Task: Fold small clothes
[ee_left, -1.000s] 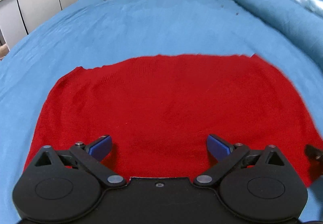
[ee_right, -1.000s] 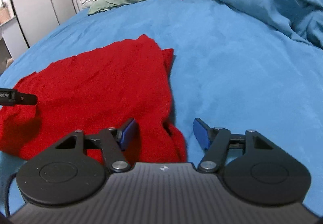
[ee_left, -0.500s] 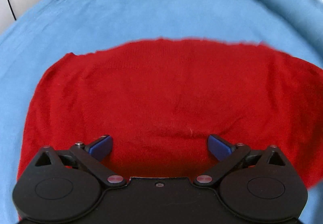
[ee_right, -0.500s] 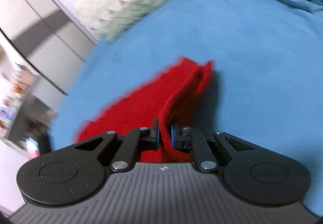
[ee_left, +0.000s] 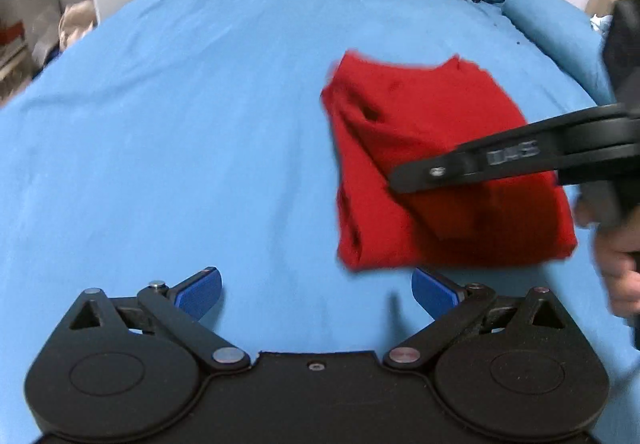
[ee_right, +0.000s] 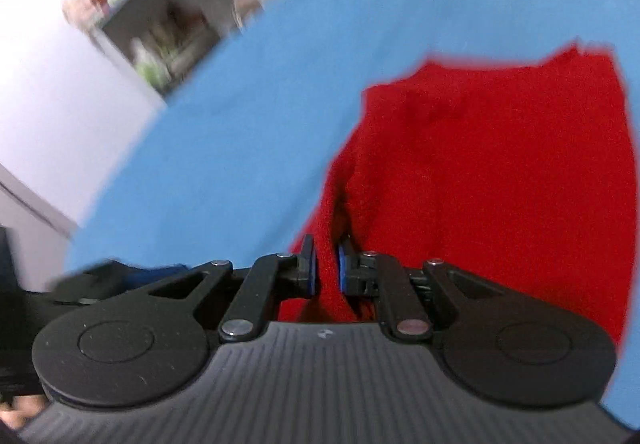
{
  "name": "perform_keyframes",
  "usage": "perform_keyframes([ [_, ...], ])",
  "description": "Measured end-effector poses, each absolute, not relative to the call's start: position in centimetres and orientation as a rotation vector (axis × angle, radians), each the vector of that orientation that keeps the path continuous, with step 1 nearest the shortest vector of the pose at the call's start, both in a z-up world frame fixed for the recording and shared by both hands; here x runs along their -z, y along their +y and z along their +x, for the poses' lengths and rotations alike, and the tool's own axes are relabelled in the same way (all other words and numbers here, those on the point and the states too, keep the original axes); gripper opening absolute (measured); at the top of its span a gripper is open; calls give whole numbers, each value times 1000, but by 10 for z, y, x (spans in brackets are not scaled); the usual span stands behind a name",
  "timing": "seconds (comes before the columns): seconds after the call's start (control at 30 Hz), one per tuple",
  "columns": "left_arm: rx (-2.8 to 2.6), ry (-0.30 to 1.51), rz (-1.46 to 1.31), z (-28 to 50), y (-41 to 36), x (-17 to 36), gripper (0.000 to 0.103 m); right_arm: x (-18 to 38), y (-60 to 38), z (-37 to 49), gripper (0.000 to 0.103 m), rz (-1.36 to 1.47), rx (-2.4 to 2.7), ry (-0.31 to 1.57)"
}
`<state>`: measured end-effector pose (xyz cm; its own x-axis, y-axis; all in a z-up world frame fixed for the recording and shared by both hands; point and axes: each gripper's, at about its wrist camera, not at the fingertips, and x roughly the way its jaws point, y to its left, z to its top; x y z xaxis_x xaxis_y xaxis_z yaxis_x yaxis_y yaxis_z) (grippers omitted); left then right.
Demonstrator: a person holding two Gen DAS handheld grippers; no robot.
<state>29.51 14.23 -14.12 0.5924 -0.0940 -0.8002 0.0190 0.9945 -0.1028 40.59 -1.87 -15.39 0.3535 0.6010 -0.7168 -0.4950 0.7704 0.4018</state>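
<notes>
Your blue bed sheet (ee_left: 200,124) fills the left wrist view, with the folded red garment (ee_left: 420,116) lying on it at 2 o'clock. Your right claw (ee_right: 325,270) is pinching a fold of that garment near its lower edge. Your left claw (ee_left: 316,290) hangs spread above bare sheet, at 7 o'clock from the garment.

Right tool (ee_right: 326,268) clamped on a fold of red cloth (ee_right: 500,180) atop the blue bed (ee_right: 248,132).
</notes>
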Motion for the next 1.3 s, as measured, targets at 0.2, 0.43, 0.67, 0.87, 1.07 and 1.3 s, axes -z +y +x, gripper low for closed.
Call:
perform_keyframes([
  [0.2,94,904,-152,287,144,143,102,132,-30,390,82,187,-741,897],
  [0.43,164,787,-205,289,118,122,98,87,-124,327,101,37,-460,603],
  [0.67,96,789,-219,319,99,135,97,164,-160,281,100,-16,-288,687],
  [0.87,69,798,-213,323,100,135,97,204,-156,281,98,53,-210,691],
  [1.07,60,795,-229,326,104,134,97,204,-149,297,98,55,-175,655],
  [1.3,41,795,-207,330,108,136,91,207,-134,300,92,-84,-147,593],
])
